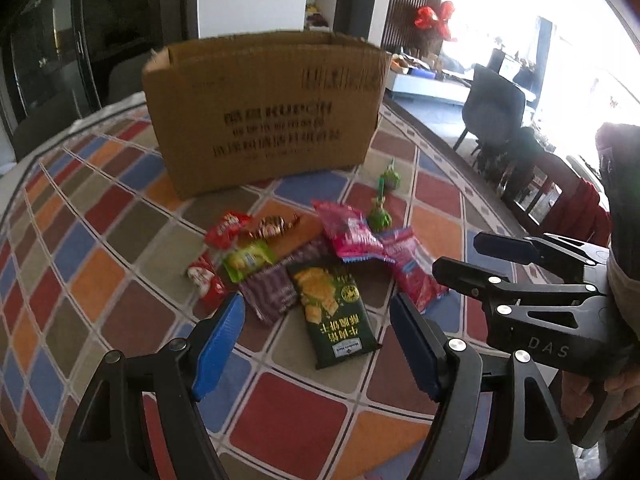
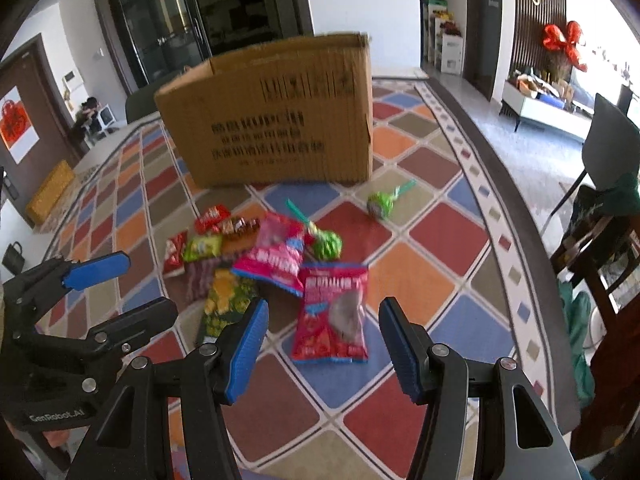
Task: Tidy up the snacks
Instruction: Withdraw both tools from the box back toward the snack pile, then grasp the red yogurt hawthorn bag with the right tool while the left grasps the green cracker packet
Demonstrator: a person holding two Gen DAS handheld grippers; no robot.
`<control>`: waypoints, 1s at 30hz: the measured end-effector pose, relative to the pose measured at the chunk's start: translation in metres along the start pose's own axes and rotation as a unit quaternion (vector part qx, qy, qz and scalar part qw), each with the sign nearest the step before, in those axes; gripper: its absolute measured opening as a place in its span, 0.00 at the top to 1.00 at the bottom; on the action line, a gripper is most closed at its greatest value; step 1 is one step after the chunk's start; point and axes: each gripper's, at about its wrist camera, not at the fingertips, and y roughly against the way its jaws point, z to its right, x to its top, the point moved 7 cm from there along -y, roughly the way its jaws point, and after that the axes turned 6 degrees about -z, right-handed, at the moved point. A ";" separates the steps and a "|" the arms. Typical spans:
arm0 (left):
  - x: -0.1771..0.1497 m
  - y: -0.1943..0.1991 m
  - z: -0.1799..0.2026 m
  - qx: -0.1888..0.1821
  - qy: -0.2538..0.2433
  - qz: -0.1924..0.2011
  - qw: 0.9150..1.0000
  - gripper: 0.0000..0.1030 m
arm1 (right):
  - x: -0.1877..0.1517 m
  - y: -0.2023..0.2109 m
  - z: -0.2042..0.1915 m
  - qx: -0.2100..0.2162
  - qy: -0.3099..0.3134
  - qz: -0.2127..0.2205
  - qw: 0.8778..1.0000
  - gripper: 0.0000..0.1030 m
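I see all the snacks (image 1: 320, 264) lying loose on the worktop (image 1: 100, 240) before the cardboard box (image 1: 264, 108), so nothing is sorted yet. My left hand-held gripper (image 1: 316, 344) and right hand-held gripper (image 2: 320, 344) are both spread and empty above the pile.

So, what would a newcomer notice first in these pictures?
First, the open brown cardboard box standing at the back of the colourful diamond-patterned tablecloth. In front of it lies a loose heap of snack packets, among them a dark green cracker packet and a red packet nearest the open jaws.
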 end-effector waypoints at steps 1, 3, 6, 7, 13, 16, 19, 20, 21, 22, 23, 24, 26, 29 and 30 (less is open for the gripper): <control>-0.001 -0.003 0.000 -0.006 0.001 -0.002 1.000 0.29 | -0.002 -0.003 0.000 0.000 0.000 -0.004 1.000 0.43; -0.003 -0.011 -0.001 -0.009 0.002 -0.007 1.000 0.29 | -0.006 -0.011 0.000 -0.001 0.000 -0.014 1.000 0.43; -0.005 -0.020 -0.001 -0.019 0.008 -0.017 1.000 0.33 | -0.011 -0.021 0.002 -0.003 -0.001 -0.027 1.000 0.43; -0.006 -0.023 -0.001 -0.022 0.009 -0.020 1.000 0.33 | -0.012 -0.024 0.002 -0.003 -0.001 -0.030 1.000 0.43; -0.008 -0.037 0.002 -0.035 0.006 -0.036 0.999 0.36 | -0.017 -0.037 0.004 0.006 -0.009 -0.043 0.999 0.43; -0.008 -0.042 0.005 -0.041 0.003 -0.043 0.998 0.38 | -0.017 -0.041 0.004 0.009 -0.011 -0.044 0.999 0.43; -0.006 -0.048 0.008 -0.044 0.002 -0.049 0.998 0.38 | -0.017 -0.045 0.005 0.012 -0.012 -0.048 0.999 0.43; -0.006 -0.050 0.009 -0.044 0.001 -0.050 0.998 0.38 | -0.017 -0.046 0.005 0.013 -0.013 -0.049 0.999 0.43; -0.005 -0.052 0.010 -0.043 0.000 -0.052 0.998 0.39 | -0.017 -0.047 0.006 0.013 -0.013 -0.049 0.999 0.43; -0.005 -0.053 0.010 -0.042 0.000 -0.054 0.998 0.39 | -0.017 -0.047 0.006 0.012 -0.013 -0.050 0.999 0.43; -0.005 -0.055 0.010 -0.040 0.000 -0.055 0.998 0.39 | -0.017 -0.048 0.007 0.008 -0.013 -0.050 0.999 0.43; -0.005 -0.056 0.009 -0.039 0.001 -0.057 0.998 0.40 | -0.017 -0.049 0.008 0.007 -0.015 -0.050 0.999 0.43; -0.006 -0.059 0.008 -0.034 0.004 -0.062 0.997 0.42 | -0.017 -0.050 0.010 0.009 -0.020 -0.052 0.998 0.43; -0.006 -0.063 0.007 -0.035 0.014 -0.070 0.997 0.48 | -0.017 -0.052 0.011 0.007 -0.023 -0.051 0.998 0.43; -0.006 -0.065 0.007 -0.036 0.017 -0.072 0.997 0.49 | -0.017 -0.051 0.011 0.006 -0.024 -0.051 0.998 0.44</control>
